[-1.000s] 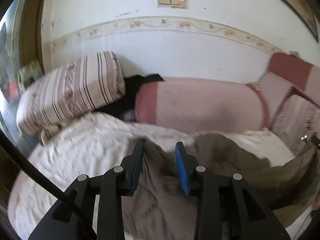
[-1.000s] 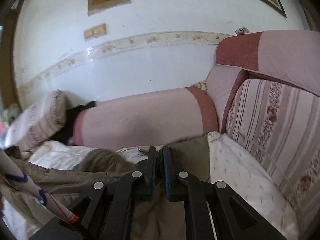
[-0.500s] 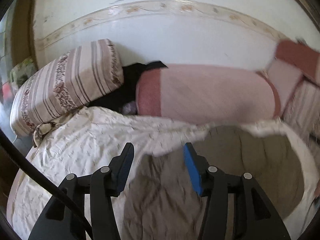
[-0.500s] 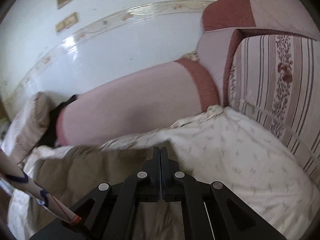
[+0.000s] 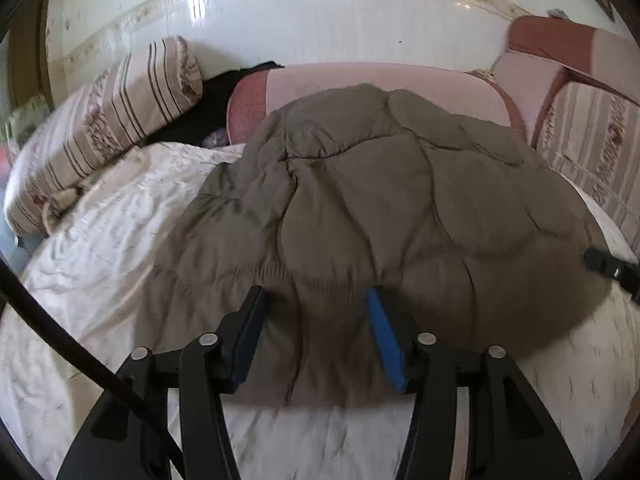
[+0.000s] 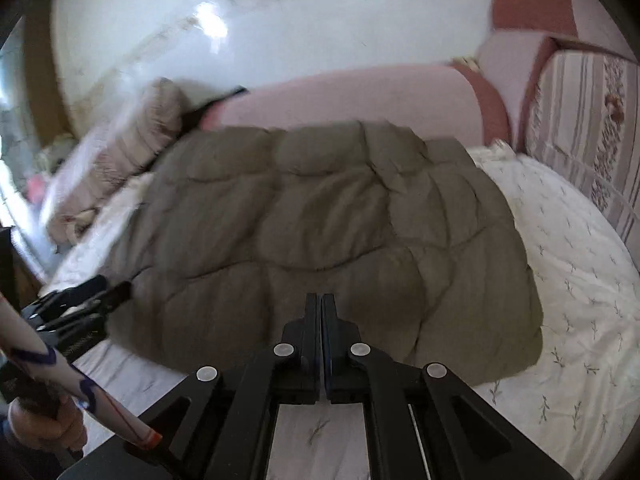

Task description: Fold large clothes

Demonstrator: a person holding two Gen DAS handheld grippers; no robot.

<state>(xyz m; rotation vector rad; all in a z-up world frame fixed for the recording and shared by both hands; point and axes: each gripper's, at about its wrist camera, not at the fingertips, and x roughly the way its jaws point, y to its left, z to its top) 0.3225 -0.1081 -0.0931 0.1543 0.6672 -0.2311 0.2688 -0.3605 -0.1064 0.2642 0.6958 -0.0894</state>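
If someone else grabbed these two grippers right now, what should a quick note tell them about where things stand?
Left gripper: its jaws have just been opening; they stand apart over the near edge of the brown quilted garment, not pinching it.
Right gripper: shut; whether it pinches the near hem cannot be told.
Garment: lying spread on the white bedsheet, far edge against the pink bolster.
Done: garment laid out flat.
Left: no fold is visible yet. Probably take hold of an edge and fold it.

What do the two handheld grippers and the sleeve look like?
Both grippers, left gripper and right gripper, are matte black linkages with silver pivot pins. The left has one bright blue pad and a black cable. The white sleeve has blue markings and an orange cuff.
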